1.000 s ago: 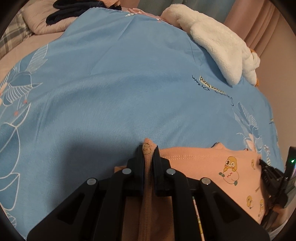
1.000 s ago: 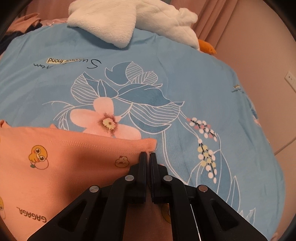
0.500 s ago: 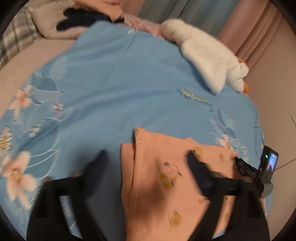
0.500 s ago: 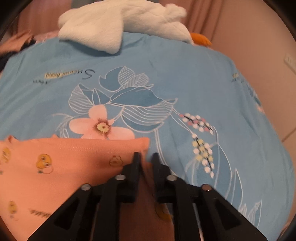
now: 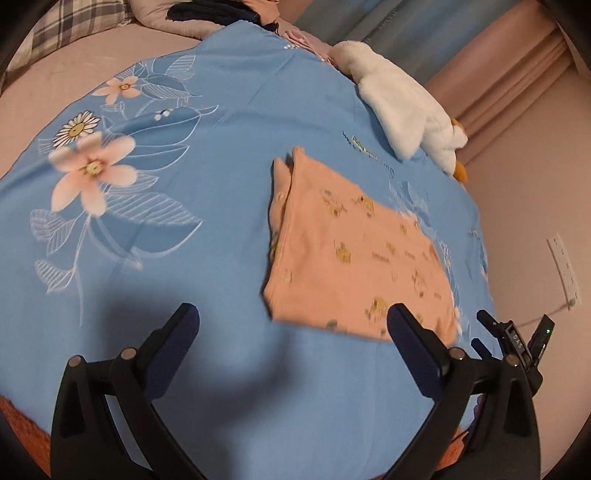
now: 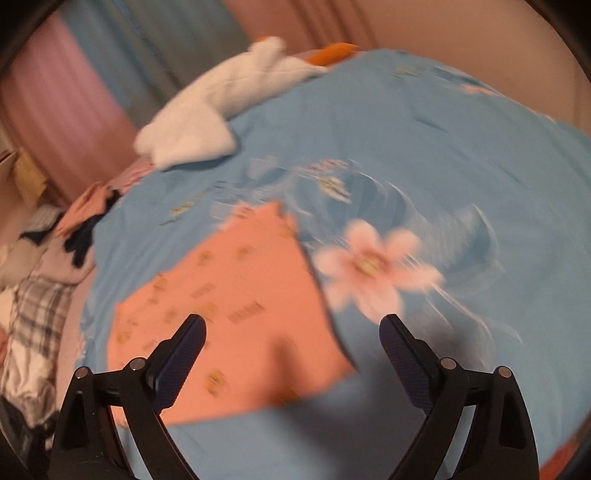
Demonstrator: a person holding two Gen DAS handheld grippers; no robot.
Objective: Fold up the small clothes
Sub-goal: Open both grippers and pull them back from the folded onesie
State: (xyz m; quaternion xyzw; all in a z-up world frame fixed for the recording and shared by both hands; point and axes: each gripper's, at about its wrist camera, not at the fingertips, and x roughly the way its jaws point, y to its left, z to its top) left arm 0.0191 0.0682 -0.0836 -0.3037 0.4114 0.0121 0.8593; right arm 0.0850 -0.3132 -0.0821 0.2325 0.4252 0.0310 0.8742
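- A blue quilt [image 5: 229, 155] printed with pink flowers is covering most of the bed [image 5: 74, 62] and is carrying everything else.
- Pink curtains [image 5: 517, 70] are hanging past the far edge of the bed, with a teal curtain [image 6: 177, 40] beside them.
- A white plush [image 5: 402, 110] with an orange beak is lying on the far side of the quilt, near the garment's far corner but apart from it.
- A plaid pillow [image 5: 77, 22] and a heap of dark clothes [image 5: 207, 11] are sitting at the head of the bed, well away from both claws.
- The peach garment [image 5: 354, 251], printed with small yellow ducks, is lying folded flat on the quilt; nothing is lying on it.
- A wall socket [image 5: 563, 266] is showing on the wall to the right of the bed.
- The left claw [image 5: 293, 319] is hovering over bare quilt with its jaws opening wide; the garment is lying just ahead, its near edge showing past the right finger [image 5: 413, 339], and nothing is gripped.
- The right claw [image 6: 291, 328] is also opening wide and holding nothing; the garment is lying below and ahead, toward its left finger [image 6: 184, 343]. This view is blurred.
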